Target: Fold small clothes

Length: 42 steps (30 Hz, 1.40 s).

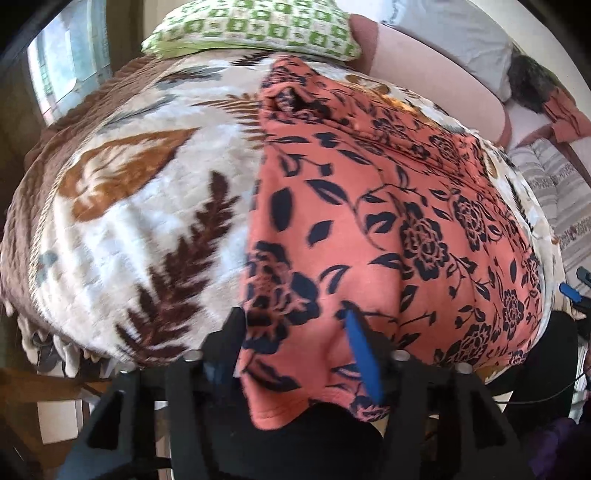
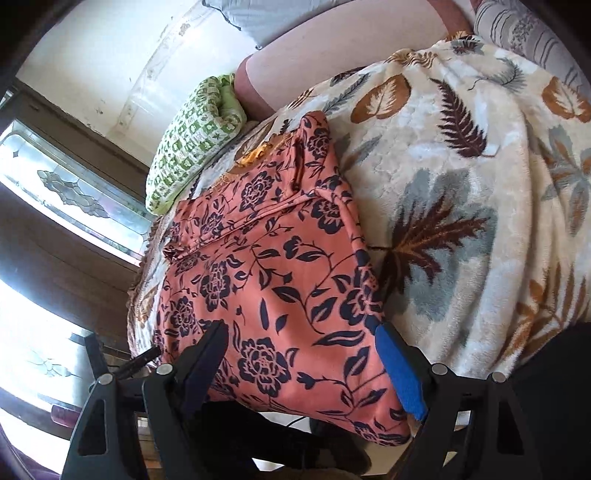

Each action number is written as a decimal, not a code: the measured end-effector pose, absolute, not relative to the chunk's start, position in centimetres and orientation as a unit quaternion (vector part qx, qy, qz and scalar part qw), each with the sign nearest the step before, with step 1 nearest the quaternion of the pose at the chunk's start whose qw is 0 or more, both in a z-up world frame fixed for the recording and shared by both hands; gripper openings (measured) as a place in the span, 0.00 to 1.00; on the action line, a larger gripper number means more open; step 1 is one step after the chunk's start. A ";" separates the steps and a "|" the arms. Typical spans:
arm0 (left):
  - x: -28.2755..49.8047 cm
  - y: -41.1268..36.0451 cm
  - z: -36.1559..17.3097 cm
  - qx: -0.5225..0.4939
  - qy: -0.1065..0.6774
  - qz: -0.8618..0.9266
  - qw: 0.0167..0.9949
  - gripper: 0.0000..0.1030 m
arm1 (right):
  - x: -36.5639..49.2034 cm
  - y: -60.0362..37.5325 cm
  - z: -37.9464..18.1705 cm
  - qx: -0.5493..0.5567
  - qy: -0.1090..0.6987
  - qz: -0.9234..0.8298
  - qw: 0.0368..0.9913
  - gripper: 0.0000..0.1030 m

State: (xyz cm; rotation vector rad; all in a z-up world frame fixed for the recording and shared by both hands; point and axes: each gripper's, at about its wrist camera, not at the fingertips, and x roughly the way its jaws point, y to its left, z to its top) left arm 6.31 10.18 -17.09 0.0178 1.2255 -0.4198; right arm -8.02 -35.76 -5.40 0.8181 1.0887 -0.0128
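An orange garment with dark blue flowers (image 1: pixel 369 206) lies spread on the leaf-patterned blanket (image 1: pixel 147 184); it also shows in the right wrist view (image 2: pixel 273 280). My left gripper (image 1: pixel 291 314) stands over the garment's near left corner, jaws apart, with the cloth's edge draped between its fingers (image 1: pixel 364 350). My right gripper (image 2: pixel 299 332) is open, its fingers (image 2: pixel 402 373) straddling the garment's near edge without pinching it. The right gripper's tips show at the far right of the left wrist view (image 1: pixel 576 291).
A green checkered pillow (image 1: pixel 255 29) lies at the head of the bed, also in the right wrist view (image 2: pixel 192 140). A striped cushion (image 1: pixel 554 192) sits to the right. A window (image 2: pixel 66 195) and a wall stand on the left.
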 end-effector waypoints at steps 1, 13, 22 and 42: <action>6.3 10.6 -17.1 0.002 0.572 -0.194 0.797 0.57 | -7.8 -35.6 -5.5 0.378 0.505 -0.003 0.776 0.81; 6.1 10.6 -18.4 0.003 0.584 -0.219 0.782 0.44 | -5.6 -32.9 -7.3 0.367 0.534 0.022 0.761 0.81; 8.1 10.3 -17.7 0.021 0.567 -0.209 0.797 0.31 | -6.4 -33.4 -7.9 0.382 0.538 0.012 0.751 0.81; 7.8 8.7 -18.8 0.018 0.579 -0.261 0.772 0.30 | -9.2 -35.9 -10.1 0.433 0.542 -0.021 0.720 0.81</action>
